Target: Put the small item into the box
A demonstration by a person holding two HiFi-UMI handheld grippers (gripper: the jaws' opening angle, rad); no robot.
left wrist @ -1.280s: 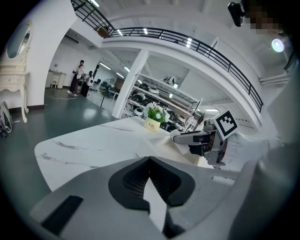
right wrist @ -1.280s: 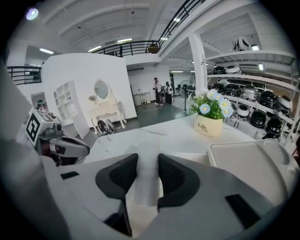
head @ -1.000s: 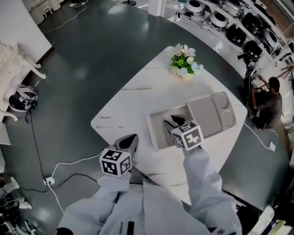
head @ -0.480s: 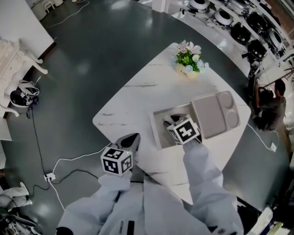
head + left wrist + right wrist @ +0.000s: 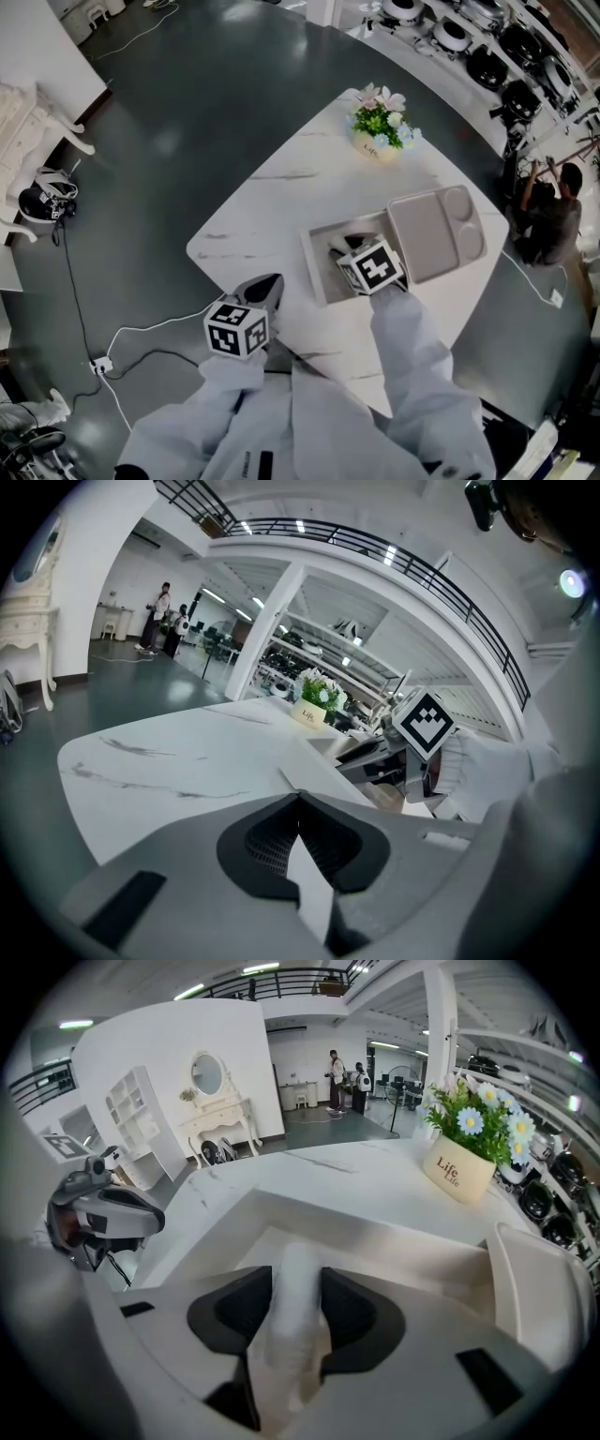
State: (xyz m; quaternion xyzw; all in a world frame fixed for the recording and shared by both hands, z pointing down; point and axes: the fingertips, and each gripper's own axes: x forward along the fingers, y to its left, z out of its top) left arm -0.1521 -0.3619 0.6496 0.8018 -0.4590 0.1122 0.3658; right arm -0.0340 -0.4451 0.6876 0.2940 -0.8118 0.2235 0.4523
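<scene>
The small item (image 5: 294, 1274) is a pale white, rounded piece standing between the dark pads of my right gripper (image 5: 296, 1309). The jaws are opening, and the pads still touch its sides. In the head view my right gripper (image 5: 343, 249) reaches down inside the open grey box (image 5: 316, 265), whose inner floor (image 5: 394, 1246) lies just under the item. The box's lid (image 5: 434, 234) lies flat to its right. My left gripper (image 5: 265, 289) hovers at the table's near edge, shut and empty, and in its own view its jaws (image 5: 302, 847) are closed together.
A white marble table (image 5: 272, 202) carries a flower pot (image 5: 379, 129) at its far corner; the same flower pot (image 5: 457, 1170) stands beyond the box. Dark floor with cables (image 5: 84, 323) surrounds the table. A person (image 5: 551, 211) crouches at the far right.
My right gripper has sunk a little deeper into the box with the item. The left gripper has stayed where it was.
</scene>
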